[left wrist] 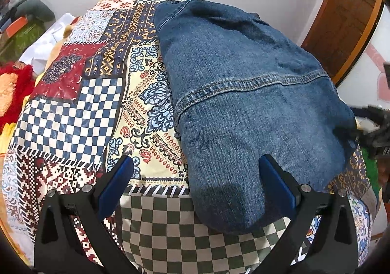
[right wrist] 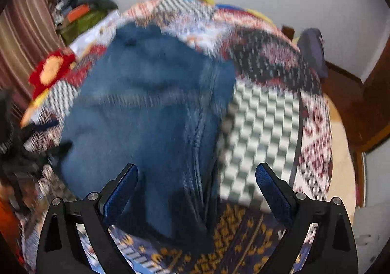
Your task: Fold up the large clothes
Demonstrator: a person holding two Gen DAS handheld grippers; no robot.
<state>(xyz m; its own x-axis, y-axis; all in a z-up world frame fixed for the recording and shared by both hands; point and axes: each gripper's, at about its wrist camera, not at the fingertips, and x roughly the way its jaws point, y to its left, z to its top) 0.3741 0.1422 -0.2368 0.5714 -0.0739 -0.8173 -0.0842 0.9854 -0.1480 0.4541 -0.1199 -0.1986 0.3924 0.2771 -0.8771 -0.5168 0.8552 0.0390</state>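
A blue denim garment (left wrist: 243, 93) lies folded in a long shape on a patchwork-patterned bed cover (left wrist: 80, 108). My left gripper (left wrist: 195, 164) is open and empty, just above the garment's near rounded end. In the right wrist view, which is motion-blurred, the same denim garment (right wrist: 146, 108) lies on the bed cover (right wrist: 263, 122). My right gripper (right wrist: 196, 171) is open and empty above the garment's near edge. The other gripper shows as a dark blurred shape at the right edge of the left wrist view (left wrist: 375, 125).
A red and orange plush item (left wrist: 12, 93) and a white cloth (left wrist: 46, 47) lie at the bed's left side. A pile of bags and clothes (right wrist: 80, 13) sits by a striped curtain (right wrist: 22, 42). A wooden door (left wrist: 346, 23) stands at the right. A white wall is behind the bed.
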